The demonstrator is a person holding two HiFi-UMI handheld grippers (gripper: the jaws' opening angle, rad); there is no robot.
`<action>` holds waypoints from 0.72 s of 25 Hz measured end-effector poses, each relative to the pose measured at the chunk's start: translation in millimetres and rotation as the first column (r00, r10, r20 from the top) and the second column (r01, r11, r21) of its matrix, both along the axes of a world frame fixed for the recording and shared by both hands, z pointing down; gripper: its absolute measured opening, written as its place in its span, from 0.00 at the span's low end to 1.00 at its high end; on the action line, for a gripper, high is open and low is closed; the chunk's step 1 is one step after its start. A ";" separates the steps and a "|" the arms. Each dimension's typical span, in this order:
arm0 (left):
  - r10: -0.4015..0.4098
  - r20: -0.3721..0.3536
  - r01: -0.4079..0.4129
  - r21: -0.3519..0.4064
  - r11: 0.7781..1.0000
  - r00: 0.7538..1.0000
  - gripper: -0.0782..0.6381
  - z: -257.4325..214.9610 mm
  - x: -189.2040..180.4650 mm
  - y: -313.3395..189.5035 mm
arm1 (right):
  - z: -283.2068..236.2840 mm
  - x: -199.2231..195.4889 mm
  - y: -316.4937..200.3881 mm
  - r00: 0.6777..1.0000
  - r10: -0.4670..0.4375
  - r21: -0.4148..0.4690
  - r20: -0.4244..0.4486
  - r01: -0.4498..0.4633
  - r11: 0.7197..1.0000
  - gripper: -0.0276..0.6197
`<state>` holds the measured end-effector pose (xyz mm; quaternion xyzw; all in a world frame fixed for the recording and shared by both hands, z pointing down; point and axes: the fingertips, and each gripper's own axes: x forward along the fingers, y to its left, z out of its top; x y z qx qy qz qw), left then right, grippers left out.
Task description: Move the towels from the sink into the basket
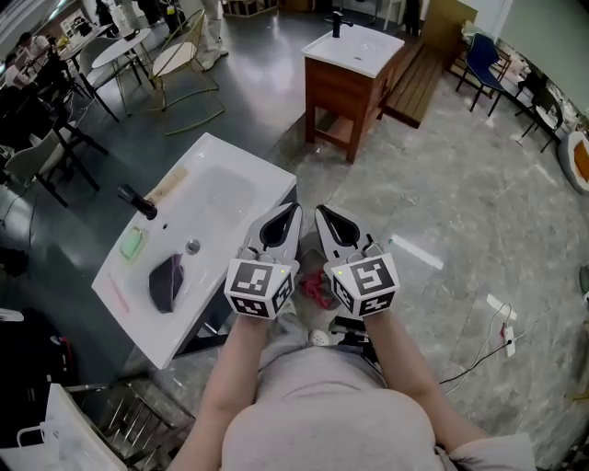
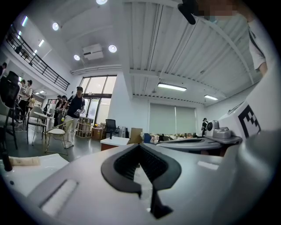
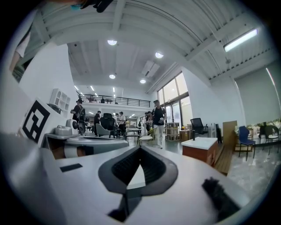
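Head view, lower left: dark towel (image 1: 167, 281) bunched in the white sink (image 1: 225, 189) just lower-left of the drain (image 1: 192, 246), long axis roughly up-down in frame; at centre, left claw (image 1: 287, 219) and right claw (image 1: 331, 221) side by side, both closed on nothing, apart from the towel.

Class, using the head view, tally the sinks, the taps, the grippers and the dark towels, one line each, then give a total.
Sinks: 2 (near sink, far sink)
Taps: 2 (near tap, far tap)
Grippers: 2 (left gripper, right gripper)
Dark towels: 1 (dark towel, in the near sink's basin)
Total: 7
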<state>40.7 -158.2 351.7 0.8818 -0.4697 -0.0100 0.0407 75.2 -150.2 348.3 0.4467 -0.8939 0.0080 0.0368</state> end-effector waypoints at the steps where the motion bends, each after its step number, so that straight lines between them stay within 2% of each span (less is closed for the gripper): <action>1: -0.009 0.003 0.009 0.001 1.000 1.000 0.12 -1.0 -1.5 0.7 | -1.6 -2.3 1.3 1.000 -0.007 0.005 0.000 0.007 1.000 0.07; 5: -0.027 0.016 0.027 0.013 1.000 1.000 0.11 -4.5 -3.7 8.5 | -4.5 -8.3 9.2 0.999 -0.039 0.010 -0.006 0.039 0.999 0.07; 9: -0.058 -0.013 0.058 0.016 0.998 0.998 0.12 -7.8 -9.1 17.9 | -6.7 -12.0 17.7 0.998 -0.070 0.007 -0.007 0.070 0.998 0.07; 13: -0.083 0.019 0.083 0.033 0.996 0.996 0.12 -8.8 -15.9 28.0 | -8.1 -19.5 23.4 0.996 -0.093 0.012 -0.001 0.093 0.996 0.07; 18: -0.115 0.018 0.114 0.046 0.992 0.993 0.12 -12.4 -33.2 37.7 | -8.1 -35.9 31.1 0.992 -0.124 0.013 0.001 0.124 0.992 0.07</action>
